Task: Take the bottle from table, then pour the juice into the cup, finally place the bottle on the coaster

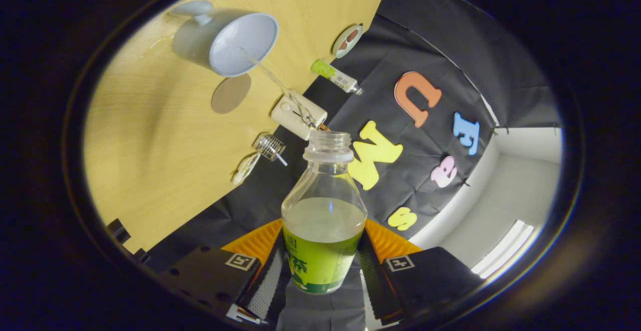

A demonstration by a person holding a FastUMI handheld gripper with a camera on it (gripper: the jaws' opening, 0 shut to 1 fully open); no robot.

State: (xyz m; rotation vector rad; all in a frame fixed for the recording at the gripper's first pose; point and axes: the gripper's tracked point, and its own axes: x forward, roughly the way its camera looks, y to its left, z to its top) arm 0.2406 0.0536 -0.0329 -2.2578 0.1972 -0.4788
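While the tongs [323, 271] clamp the tilted bottle [324, 221], a thin juice stream arcs beyond them into the cup [228, 43] on the tabletop [150, 145].

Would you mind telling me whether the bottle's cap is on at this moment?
No, the bottle, gripped between the gripper's fingers, has an open neck, and a thin stream runs from it into the cup.

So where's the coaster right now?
In the gripper view, the coaster lies flat on the table, right beside the cup, beyond the bottle the gripper holds.
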